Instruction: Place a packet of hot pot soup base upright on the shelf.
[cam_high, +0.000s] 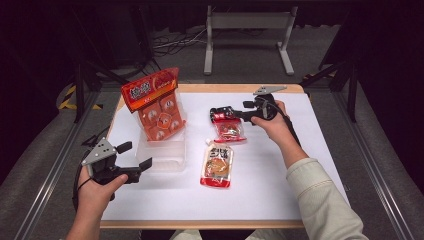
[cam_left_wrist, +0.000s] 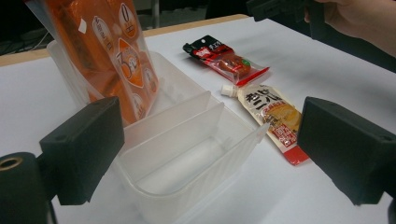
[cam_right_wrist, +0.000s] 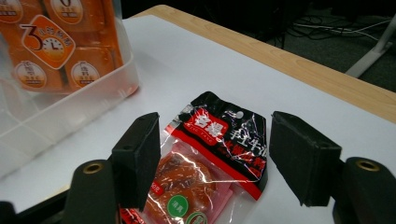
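Note:
A clear divided plastic bin (cam_high: 167, 155) (cam_left_wrist: 187, 158) (cam_right_wrist: 70, 112) sits left of centre, and a large orange packet (cam_high: 156, 102) (cam_left_wrist: 107, 56) (cam_right_wrist: 60, 42) stands upright in its far compartment. A red-and-black snack packet (cam_high: 228, 129) (cam_left_wrist: 229, 58) (cam_right_wrist: 219, 135) lies flat mid-table. A spouted orange pouch (cam_high: 217, 165) (cam_left_wrist: 275, 116) lies nearer me. My right gripper (cam_high: 222, 115) (cam_right_wrist: 219, 149) is open, its jaws straddling the snack packet's black top end. My left gripper (cam_high: 135, 155) (cam_left_wrist: 215, 140) is open, just before the bin's near left corner, holding nothing.
A white sheet (cam_high: 300, 150) covers the wooden table (cam_high: 200, 224). The bin's two near compartments hold nothing. Beyond the far edge stand a metal frame (cam_high: 247, 22) and cables on the floor. Dark stands flank the table.

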